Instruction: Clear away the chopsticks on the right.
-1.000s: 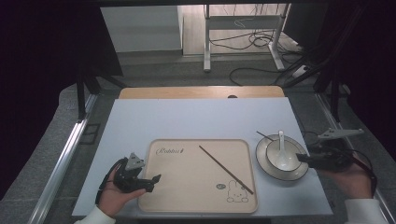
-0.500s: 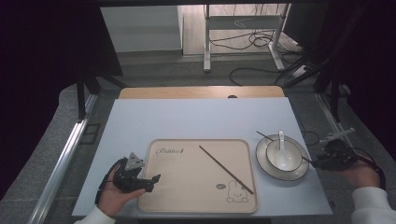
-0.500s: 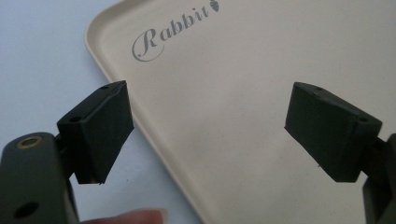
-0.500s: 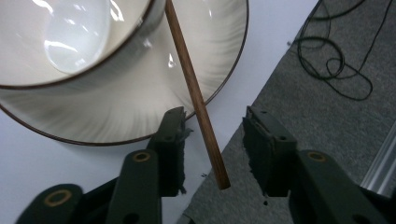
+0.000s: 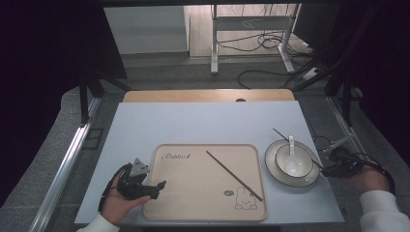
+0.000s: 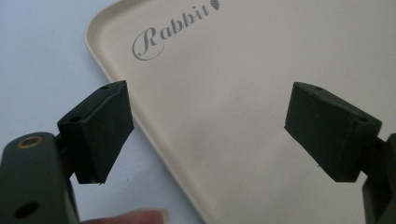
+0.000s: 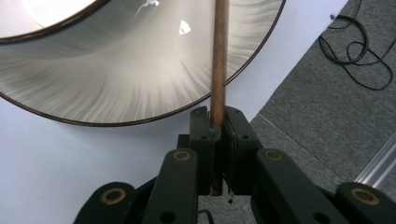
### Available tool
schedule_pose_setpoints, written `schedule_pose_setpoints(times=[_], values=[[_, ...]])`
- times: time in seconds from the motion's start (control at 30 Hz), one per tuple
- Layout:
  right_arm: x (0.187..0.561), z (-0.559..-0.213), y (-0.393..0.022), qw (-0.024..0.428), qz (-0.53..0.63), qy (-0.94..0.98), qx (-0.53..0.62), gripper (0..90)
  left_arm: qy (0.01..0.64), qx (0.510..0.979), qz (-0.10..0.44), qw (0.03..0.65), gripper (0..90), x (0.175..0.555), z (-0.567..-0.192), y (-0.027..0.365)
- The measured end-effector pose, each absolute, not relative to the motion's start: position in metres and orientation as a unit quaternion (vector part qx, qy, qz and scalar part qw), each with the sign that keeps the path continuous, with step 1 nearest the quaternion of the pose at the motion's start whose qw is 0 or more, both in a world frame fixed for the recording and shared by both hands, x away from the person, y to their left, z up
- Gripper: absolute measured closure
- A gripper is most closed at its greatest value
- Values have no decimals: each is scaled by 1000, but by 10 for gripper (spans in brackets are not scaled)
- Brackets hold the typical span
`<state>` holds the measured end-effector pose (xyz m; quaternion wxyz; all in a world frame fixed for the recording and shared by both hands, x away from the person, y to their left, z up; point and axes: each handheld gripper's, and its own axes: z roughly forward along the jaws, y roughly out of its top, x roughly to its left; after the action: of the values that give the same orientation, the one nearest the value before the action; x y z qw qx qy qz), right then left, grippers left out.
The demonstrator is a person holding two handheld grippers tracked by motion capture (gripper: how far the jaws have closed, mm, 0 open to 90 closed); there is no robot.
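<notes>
A brown chopstick (image 5: 279, 134) lies across the white plate (image 5: 269, 166) at the table's right. My right gripper (image 5: 325, 166) sits low at the plate's right rim. Its jaws have just been closing and now pinch the near end of that chopstick (image 7: 219, 60), which runs over the plate (image 7: 140, 79). On the plate stands a white bowl (image 5: 281, 159) with a white spoon (image 5: 291, 153) in it. A second chopstick (image 5: 233, 175) lies slantwise on the beige tray (image 5: 193, 203). My left gripper (image 5: 157, 189) rests open at the tray's left edge (image 6: 154, 140), with nothing between its pads (image 6: 100, 128).
The tray carries the word Rabbit (image 5: 176, 156) and a small rabbit drawing (image 5: 244, 199). The table's right edge (image 5: 333, 193) runs close beside my right hand. Cables (image 5: 251, 77) and table legs stand on the floor beyond the far edge.
My right gripper has come down toward the table beside the plate and closed on the end of the chopstick lying across it. The left gripper has stayed put.
</notes>
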<state>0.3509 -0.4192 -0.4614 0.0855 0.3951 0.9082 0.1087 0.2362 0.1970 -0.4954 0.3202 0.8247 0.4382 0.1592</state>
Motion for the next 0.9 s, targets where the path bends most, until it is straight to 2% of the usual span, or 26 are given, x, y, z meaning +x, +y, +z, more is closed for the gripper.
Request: schedule_pose_setpoints(times=[0.23, 0.5, 0.63, 0.7, 0.9], values=[[345, -447, -419, 96, 124, 898, 411, 835, 439, 824, 160, 321, 156, 236, -495, 197], [331, -411, -414, 113, 225, 855, 454, 837, 438, 825, 161, 320, 155, 236, -496, 197], [323, -397, -393, 109, 279, 835, 461, 834, 438, 824, 161, 320, 155, 236, -495, 197], [319, -395, -379, 93, 313, 828, 456, 834, 437, 825, 162, 320, 155, 236, -495, 197], [310, -399, -334, 69, 339, 828, 442, 833, 437, 825, 161, 320, 155, 236, -495, 198]])
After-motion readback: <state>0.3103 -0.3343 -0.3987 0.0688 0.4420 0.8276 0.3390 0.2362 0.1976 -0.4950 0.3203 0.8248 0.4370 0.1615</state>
